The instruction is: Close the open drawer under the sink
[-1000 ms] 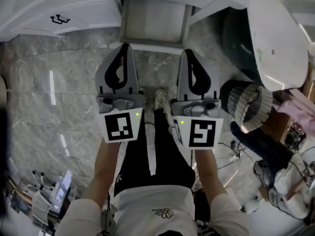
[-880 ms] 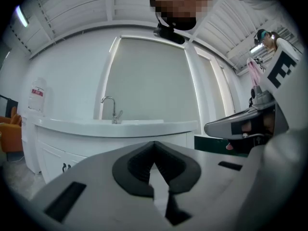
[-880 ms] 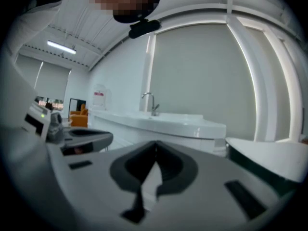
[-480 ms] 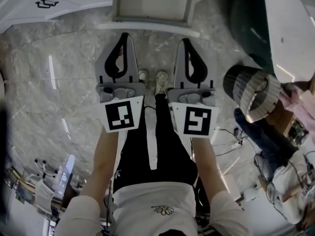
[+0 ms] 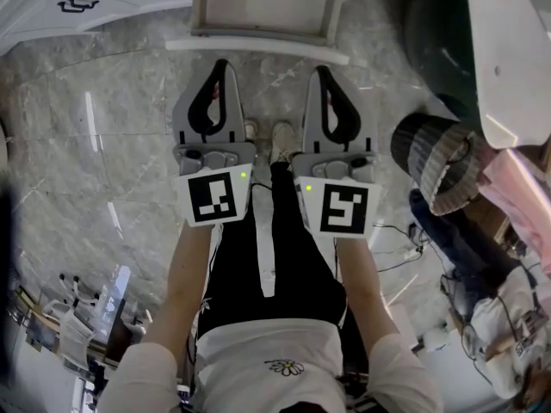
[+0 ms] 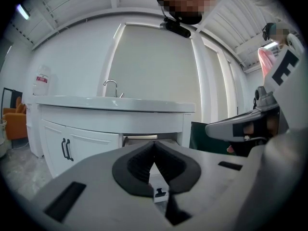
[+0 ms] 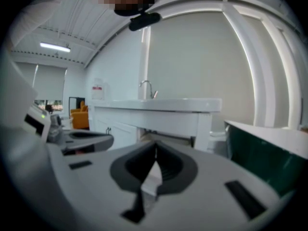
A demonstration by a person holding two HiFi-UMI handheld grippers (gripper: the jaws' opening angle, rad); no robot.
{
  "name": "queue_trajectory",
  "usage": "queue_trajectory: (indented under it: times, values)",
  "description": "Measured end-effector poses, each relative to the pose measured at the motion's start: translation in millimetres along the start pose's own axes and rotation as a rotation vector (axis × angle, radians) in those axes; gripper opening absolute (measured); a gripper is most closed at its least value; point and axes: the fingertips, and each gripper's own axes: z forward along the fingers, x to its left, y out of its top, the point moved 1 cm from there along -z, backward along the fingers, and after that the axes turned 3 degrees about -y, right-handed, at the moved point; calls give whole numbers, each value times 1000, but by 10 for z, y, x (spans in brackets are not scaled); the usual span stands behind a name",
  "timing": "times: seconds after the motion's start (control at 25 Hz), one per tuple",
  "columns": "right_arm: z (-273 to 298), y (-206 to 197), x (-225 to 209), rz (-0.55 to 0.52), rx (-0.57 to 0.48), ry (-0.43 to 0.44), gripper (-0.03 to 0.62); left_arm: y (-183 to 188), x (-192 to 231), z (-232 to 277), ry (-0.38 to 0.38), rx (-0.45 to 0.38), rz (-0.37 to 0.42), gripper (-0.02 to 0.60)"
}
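Note:
The open white drawer (image 5: 258, 11) sticks out of the vanity at the top of the head view, its front panel (image 5: 258, 48) facing me. My left gripper (image 5: 221, 65) and right gripper (image 5: 320, 71) are held side by side just short of that panel, both shut and empty. In the left gripper view the gripper (image 6: 154, 144) points at the drawer (image 6: 144, 139) under the sink top, with the drawer's black handle (image 6: 159, 193) showing below the joined tips. The right gripper (image 7: 155, 147) also faces the drawer (image 7: 168, 139).
A cabinet door with black handles (image 5: 73, 5) lies left of the drawer. A dark green, white-rimmed tub (image 5: 482, 50) stands at the right. A person in a striped hat (image 5: 435, 175) sits at the right near floor cables (image 5: 400, 269). A faucet (image 6: 111, 84) rises above the sink top.
Both grippers have sunk lower in front of the vanity, and the drawer has shifted toward the top edge of the head view. Both stay shut; the drawer stays open.

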Motion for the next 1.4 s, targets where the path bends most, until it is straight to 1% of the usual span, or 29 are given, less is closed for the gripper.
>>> queue_trajectory:
  times: [0.12, 0.28, 0.4, 0.52, 0.56, 0.6, 0.76, 0.84, 0.92, 1.08, 1.16, 1.24, 1.32, 1.4]
  values:
    - [15, -6, 5, 2, 3, 15, 29, -10, -12, 33, 2, 8, -2, 20]
    - [11, -24, 25, -1, 9, 33, 29, 21, 6, 98, -1, -3, 27, 20]
    - [3, -60, 32, 9, 22, 40, 29, -58, 15, 151, -8, 23, 35, 20]
    - [-2, -103, 52, 12, 35, 55, 29, -177, 2, 182, -29, 56, 21, 25]
    - [-1, -125, 59, 10, 41, 60, 29, -228, -16, 195, -42, 68, 11, 74]
    - [2, -147, 65, 9, 48, 64, 29, -279, -38, 207, -56, 80, 1, 103]
    - [13, -194, 74, 12, 60, 69, 29, -520, -164, 224, -110, 130, -17, 156]
    - [17, -215, 85, 13, 66, 71, 29, -689, -206, 236, -129, 163, -39, 195]
    - [27, -236, 99, 16, 72, 75, 29, -888, -237, 275, -146, 201, -36, 210]
    - [36, -295, 92, 18, 90, 84, 29, -1251, -289, 411, -171, 251, 16, 218]
    - [45, -334, 81, 17, 100, 87, 29, -1435, -288, 478, -174, 292, -7, 227]
    - [55, -369, 73, 20, 105, 87, 29, -1603, -266, 545, -170, 335, -63, 258]
    - [62, -401, 73, 25, 108, 87, 29, -1680, -226, 609, -151, 349, -94, 267]
    - [66, -434, 83, 26, 111, 90, 29, -1697, -202, 668, -137, 343, -86, 267]
